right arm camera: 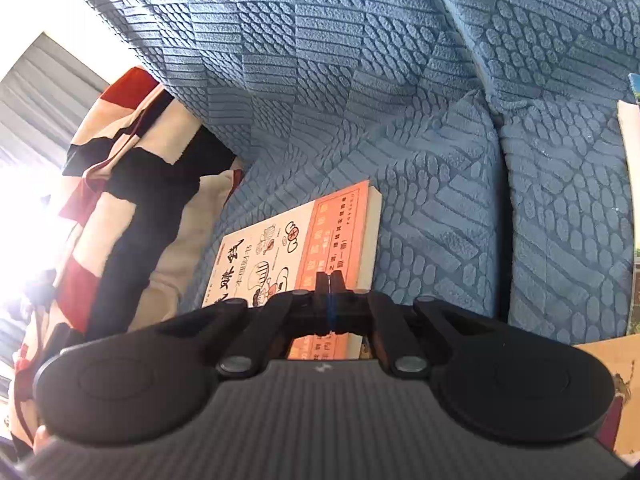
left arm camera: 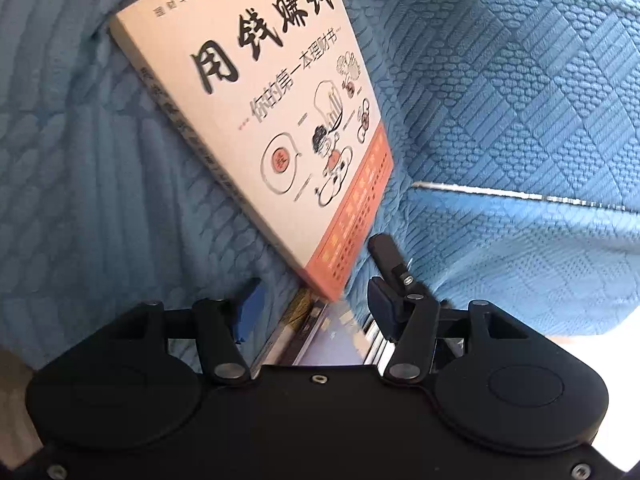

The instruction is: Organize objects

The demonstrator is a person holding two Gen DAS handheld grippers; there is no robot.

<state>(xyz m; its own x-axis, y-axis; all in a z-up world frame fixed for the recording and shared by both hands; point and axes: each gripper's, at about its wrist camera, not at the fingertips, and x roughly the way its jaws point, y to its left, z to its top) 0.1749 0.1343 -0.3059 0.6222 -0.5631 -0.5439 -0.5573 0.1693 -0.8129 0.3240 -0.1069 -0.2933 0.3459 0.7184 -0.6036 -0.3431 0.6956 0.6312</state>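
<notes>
A cream book (left arm camera: 280, 120) with black characters and an orange band lies on the blue textured sofa seat (left arm camera: 520, 100). In the left wrist view its near corner sits between the fingers of my left gripper (left arm camera: 316, 262), which stand apart on either side of it without clearly pressing. Under that corner show the edges of other flat items (left arm camera: 320, 332), blurred. In the right wrist view the same book (right arm camera: 296, 240) lies ahead. My right gripper (right arm camera: 329, 280) is shut, its tips together over the orange band with nothing between them.
A red, black and cream cushion (right arm camera: 120, 200) leans at the left end of the sofa. The blue backrest (right arm camera: 320, 40) rises behind the book. A cardboard box (right arm camera: 600, 360) and another book's edge (right arm camera: 630, 140) are at the right. A white cord (left arm camera: 500, 192) crosses the seat.
</notes>
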